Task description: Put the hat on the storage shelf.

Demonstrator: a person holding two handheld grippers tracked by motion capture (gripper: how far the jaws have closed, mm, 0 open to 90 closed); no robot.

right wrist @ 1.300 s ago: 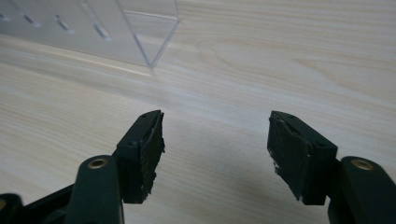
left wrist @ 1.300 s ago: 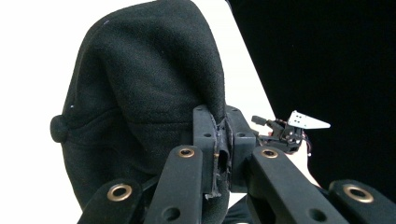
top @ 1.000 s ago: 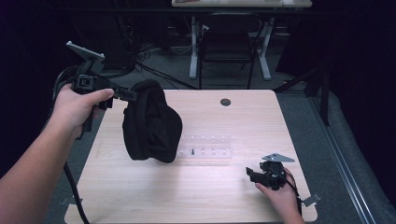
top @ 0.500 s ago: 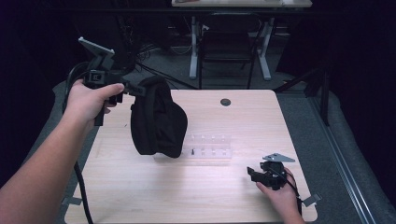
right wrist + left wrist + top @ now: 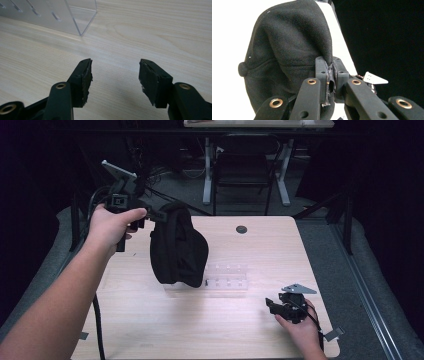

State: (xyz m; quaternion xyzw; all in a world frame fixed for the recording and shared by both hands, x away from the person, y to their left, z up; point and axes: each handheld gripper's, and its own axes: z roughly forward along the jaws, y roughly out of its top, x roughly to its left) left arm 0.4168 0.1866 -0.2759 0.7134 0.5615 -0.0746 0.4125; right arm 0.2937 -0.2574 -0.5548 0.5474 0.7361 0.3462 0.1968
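**Me:** Jaws on my left gripper (image 5: 150, 212) are pressed tight on the edge of the black cap (image 5: 177, 245). A thin fold of cloth sits right between the two pads (image 5: 321, 72), as the left gripper view shows.

**Helper:** What does the cap look like?

**Me:** It is soft and black, made of thick cloth. It has a little round button (image 5: 242, 69) on its top. It hangs down from my left gripper, limp and folded, over the left part of the wooden table (image 5: 280, 255).

**Helper:** And your other gripper?

**Me:** On my right gripper (image 5: 272, 307) the jaws are spread apart, and they have just been closing a little. Nothing is between them, just bare wood. That gripper sits low, near the front right corner of the table.

**Helper:** How many things do you count?

**Me:** One cap, one clear plastic rack (image 5: 225, 279), one table and two grippers. I also see one small dark round spot (image 5: 241, 229) near the far edge of the table.

**Helper:** Where is the cap next to the rack?

**Me:** The bottom of the cap hangs at the left end of the rack. I cannot tell if they touch. My right gripper is well apart from the cap.
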